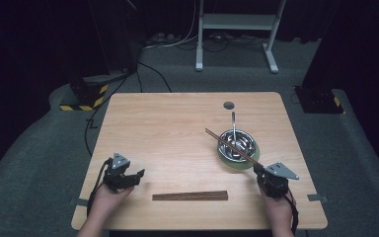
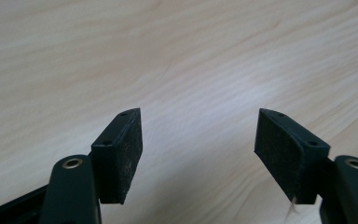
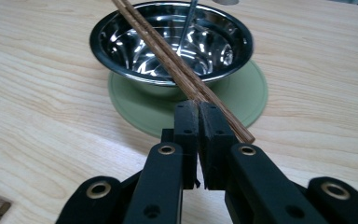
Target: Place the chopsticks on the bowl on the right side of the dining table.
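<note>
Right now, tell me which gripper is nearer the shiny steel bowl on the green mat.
Right. The right gripper sits just beside the steel bowl; the left gripper is far across the table.

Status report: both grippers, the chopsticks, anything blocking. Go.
Right gripper shut on chopsticks, held across the steel bowl. Left gripper open, nothing between its jaws. Second chopstick pair flat on table. Spoon in bowl; nothing blocking.

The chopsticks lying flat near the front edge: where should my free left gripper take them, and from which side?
Probably from above, at mid-length of the chopsticks. They lie flat, side by side, parallel to the table's front edge, so set the jaws across the pair, one in front and one behind. The left gripper, open with nothing between its jaws, sits just to their left.
</note>
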`<action>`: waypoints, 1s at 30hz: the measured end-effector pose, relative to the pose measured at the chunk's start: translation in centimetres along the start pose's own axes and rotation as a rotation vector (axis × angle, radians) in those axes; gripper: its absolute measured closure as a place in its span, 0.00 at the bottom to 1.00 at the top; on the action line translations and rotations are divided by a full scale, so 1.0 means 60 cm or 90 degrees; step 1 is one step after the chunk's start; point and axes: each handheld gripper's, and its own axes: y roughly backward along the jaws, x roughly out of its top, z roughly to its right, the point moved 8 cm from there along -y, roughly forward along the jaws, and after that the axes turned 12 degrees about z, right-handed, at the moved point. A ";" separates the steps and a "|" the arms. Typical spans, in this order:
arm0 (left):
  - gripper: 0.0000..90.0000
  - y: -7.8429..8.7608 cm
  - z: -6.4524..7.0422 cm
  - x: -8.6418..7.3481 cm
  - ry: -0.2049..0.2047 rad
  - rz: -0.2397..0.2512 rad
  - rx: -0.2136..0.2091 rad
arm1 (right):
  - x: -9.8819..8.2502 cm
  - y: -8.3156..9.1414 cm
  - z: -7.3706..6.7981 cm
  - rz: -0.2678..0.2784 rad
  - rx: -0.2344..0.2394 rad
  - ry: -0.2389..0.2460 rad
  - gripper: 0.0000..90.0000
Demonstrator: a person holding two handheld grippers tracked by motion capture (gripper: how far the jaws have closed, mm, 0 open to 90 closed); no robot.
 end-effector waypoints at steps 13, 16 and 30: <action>0.40 -0.081 0.067 0.063 -0.032 0.025 -0.026 | -0.005 0.000 0.011 0.001 -0.005 -0.011 0.95; 0.40 -0.101 0.076 0.068 -0.032 0.018 -0.032 | -0.004 -0.003 -0.001 -0.004 0.014 -0.005 0.95; 0.41 -0.144 0.101 0.096 -0.019 0.046 -0.048 | 0.001 -0.033 0.000 -0.032 0.018 0.005 0.93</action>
